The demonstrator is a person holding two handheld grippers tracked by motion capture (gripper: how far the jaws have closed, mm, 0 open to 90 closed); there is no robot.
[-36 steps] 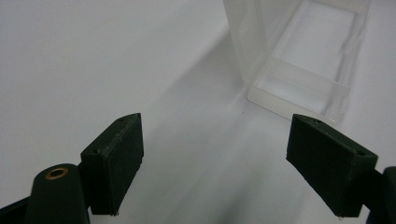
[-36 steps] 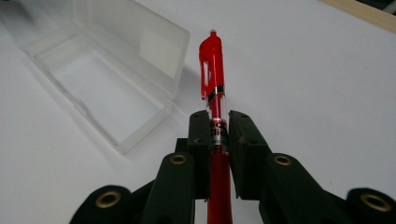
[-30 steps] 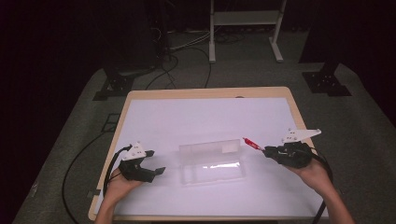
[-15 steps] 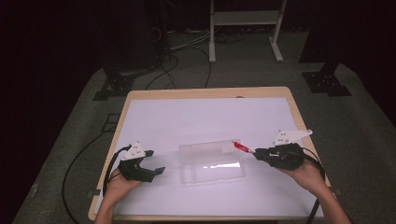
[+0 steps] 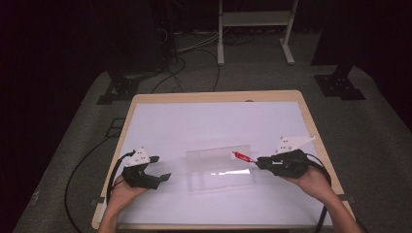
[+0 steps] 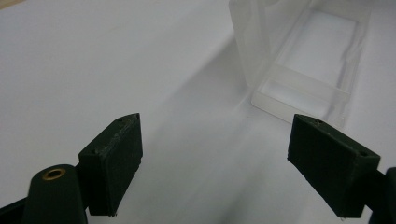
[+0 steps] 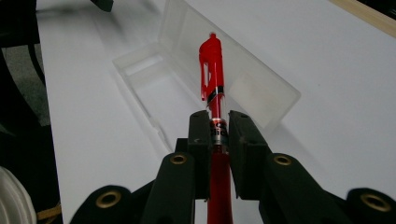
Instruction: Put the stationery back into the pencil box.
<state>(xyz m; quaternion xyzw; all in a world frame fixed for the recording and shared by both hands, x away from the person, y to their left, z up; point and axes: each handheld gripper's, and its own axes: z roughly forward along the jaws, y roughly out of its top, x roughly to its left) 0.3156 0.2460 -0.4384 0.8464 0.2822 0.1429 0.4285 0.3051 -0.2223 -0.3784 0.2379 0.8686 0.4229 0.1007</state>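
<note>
One red pen (image 7: 212, 74) and one clear box (image 5: 221, 167) sit mid-frame. The right hand-held gripper (image 5: 260, 162) pinches the pen, pointing left over the box's right end. The left hand-held gripper (image 5: 160, 168) gapes wide, lower left.

Overhead light brightens the white rectangular tabletop (image 5: 194, 121) at frame centre; the surrounding floor falls into deep shadow. Glare streaks the clear plastic box (image 5: 221, 167). Near black jaws appear soft.

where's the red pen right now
The red pen is clamped in the right gripper, right of centre in the high view, its cap over the open clear case.
</note>
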